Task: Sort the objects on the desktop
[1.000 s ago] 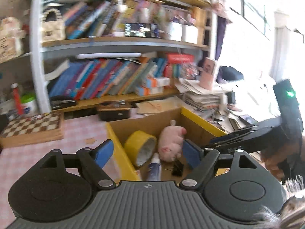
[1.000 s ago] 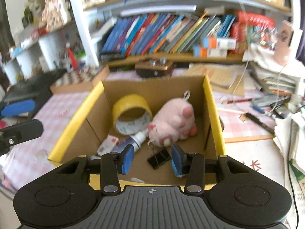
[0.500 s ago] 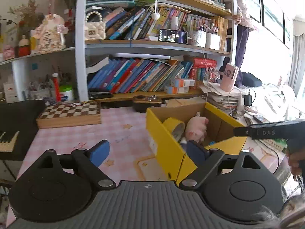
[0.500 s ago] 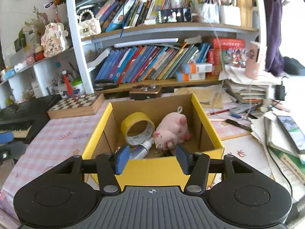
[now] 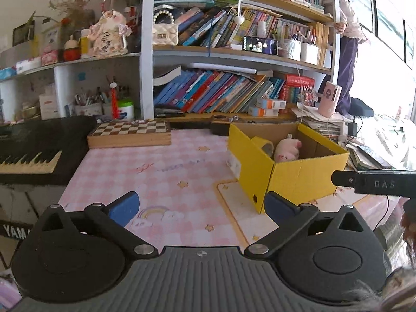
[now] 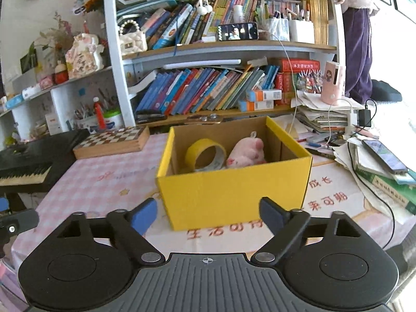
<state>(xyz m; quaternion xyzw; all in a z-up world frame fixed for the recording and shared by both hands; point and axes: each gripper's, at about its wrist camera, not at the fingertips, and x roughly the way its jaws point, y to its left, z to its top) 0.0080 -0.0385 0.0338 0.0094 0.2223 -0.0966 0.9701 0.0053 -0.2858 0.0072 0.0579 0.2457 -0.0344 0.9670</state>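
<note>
A yellow cardboard box (image 6: pixel 234 195) stands on the pink checked tablecloth (image 6: pixel 104 184). Inside it lie a yellow tape roll (image 6: pixel 205 153) and a pink plush pig (image 6: pixel 247 153). In the left wrist view the same box (image 5: pixel 299 179) sits to the right, with the plush pig (image 5: pixel 286 150) showing over its rim. My left gripper (image 5: pixel 200 208) hangs over the cloth left of the box, its jaws opening wide with nothing between them. My right gripper (image 6: pixel 208 214) is drawn back in front of the box, jaws opening, empty. The right gripper (image 5: pixel 374 183) also shows at the right edge of the left wrist view.
A chessboard box (image 6: pixel 111 140) lies at the back left, a black keyboard (image 5: pixel 33 150) at the far left. Bookshelves (image 6: pixel 208 88) fill the back. Stacked papers, a phone (image 6: pixel 384 153) and cables crowd the right side. A person (image 6: pixel 356 26) stands at the back right.
Both grippers have pulled back from over the box toward the table's near edge, and their jaws have spread wider. The box and its contents now look smaller and farther away.
</note>
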